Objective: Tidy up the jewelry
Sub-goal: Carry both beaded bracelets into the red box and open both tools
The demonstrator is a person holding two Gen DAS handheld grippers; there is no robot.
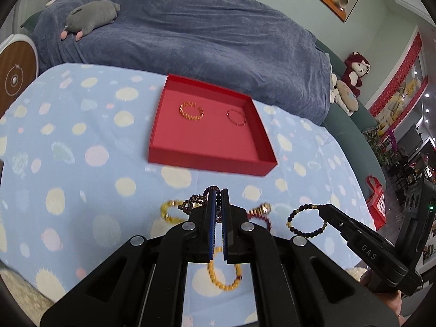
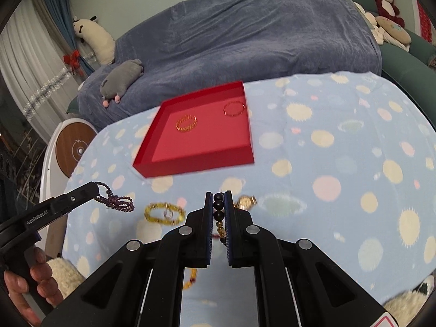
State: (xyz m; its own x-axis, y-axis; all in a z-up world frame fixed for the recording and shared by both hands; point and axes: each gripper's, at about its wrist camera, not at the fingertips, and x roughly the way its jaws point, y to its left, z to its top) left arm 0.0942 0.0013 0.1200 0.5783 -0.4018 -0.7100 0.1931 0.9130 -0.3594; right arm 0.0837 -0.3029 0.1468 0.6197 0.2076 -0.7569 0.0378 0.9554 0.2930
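A red tray (image 1: 207, 160) (image 2: 199, 163) lies on the spotted cloth and holds a gold bracelet (image 1: 191, 111) (image 2: 186, 123) and a thin red bangle (image 1: 236, 116) (image 2: 233, 108). My left gripper (image 1: 218, 194) (image 2: 96, 190) is shut on a dark purple bead string (image 1: 194, 201) (image 2: 117, 200), lifted above the cloth. My right gripper (image 2: 218, 196) (image 1: 321, 209) is shut on a black bead bracelet (image 1: 306, 219) (image 2: 218, 209). On the cloth lie a yellow bead bracelet (image 1: 170, 212) (image 2: 163, 213), a gold watch (image 1: 263, 208) (image 2: 245, 201) and an amber bead bracelet (image 1: 224, 275).
The table carries a light blue cloth (image 1: 68, 150) with pastel spots. Behind it stands a sofa under a blue blanket (image 1: 204, 27) with a grey plush (image 1: 91, 17). A round white and wood device (image 2: 73, 147) stands at the left.
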